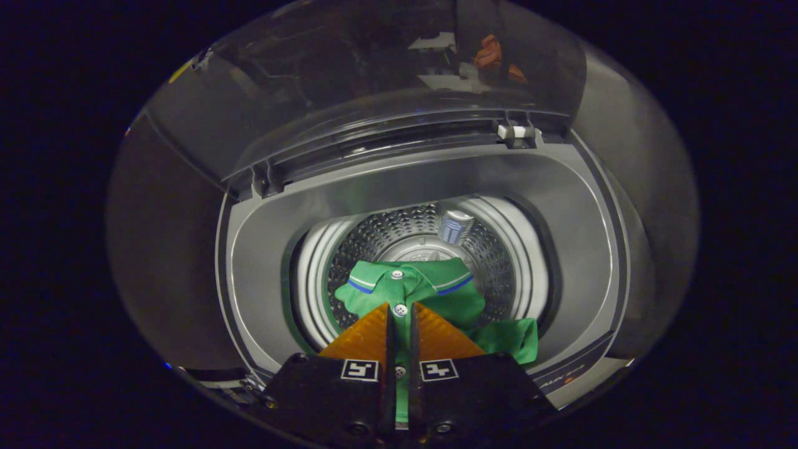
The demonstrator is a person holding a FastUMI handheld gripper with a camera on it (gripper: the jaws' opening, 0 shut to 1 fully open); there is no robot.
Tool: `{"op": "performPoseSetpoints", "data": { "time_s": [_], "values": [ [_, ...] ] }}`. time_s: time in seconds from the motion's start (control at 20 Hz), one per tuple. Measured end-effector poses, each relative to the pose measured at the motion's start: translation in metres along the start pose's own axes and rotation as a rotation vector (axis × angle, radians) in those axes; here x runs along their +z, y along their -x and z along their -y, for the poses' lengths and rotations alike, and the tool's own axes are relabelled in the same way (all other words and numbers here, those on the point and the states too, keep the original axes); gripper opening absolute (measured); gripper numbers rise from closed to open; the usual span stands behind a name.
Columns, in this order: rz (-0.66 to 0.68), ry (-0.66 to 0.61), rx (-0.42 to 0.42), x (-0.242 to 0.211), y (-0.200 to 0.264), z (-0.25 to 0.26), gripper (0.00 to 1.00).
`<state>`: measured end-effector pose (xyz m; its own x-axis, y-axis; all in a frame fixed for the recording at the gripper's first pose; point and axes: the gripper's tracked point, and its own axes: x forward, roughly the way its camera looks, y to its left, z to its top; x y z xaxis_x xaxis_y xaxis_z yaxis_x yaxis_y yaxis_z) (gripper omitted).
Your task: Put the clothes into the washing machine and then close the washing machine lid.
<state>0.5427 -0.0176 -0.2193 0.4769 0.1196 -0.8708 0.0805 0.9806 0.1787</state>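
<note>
We are looking down along the claw point(399, 312) into the open top of the washing machine point(580, 249). The claw is standing narrow, its two fingers point(365, 337) drawn close together with only a thin slot left between them, and a strip of the green polo shirt point(430, 296) is running through that slot, so we are reading both fingers as pinching the shirt's button placket. One white button is showing just at the fingertips, a second further back in the slot near the finger bases, and a third ahead of the tips at the collar. The shirt is hanging just ahead of and below the claw, over the mouth of the drum point(499, 262); its collar, edged with white and blue stripes, is spreading ahead of the fingertips, and a fold of green cloth is trailing off to the right of the right finger, lying near the drum's rim. Beyond the shirt we are seeing the perforated metal drum wall and a small pale ribbed fitting point(456, 226) set on its far side. Further beyond, the transparent lid point(399, 68) is standing raised on its hinges at the back of the tub opening.
</note>
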Motion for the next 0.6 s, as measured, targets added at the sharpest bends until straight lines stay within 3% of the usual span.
{"op": "performPoseSetpoints", "data": {
  "time_s": [0.15,0.3,0.45,0.6],
  "values": [
    [-0.008,0.012,0.016,-0.001,0.005,-0.001,0.17],
    [0.031,0.013,0.006,-0.004,0.010,-0.004,0.36],
    [0.113,0.028,-0.016,0.010,0.021,0.003,0.66],
    [0.145,0.068,-0.034,0.012,0.025,0.007,0.79]
  ]
}}
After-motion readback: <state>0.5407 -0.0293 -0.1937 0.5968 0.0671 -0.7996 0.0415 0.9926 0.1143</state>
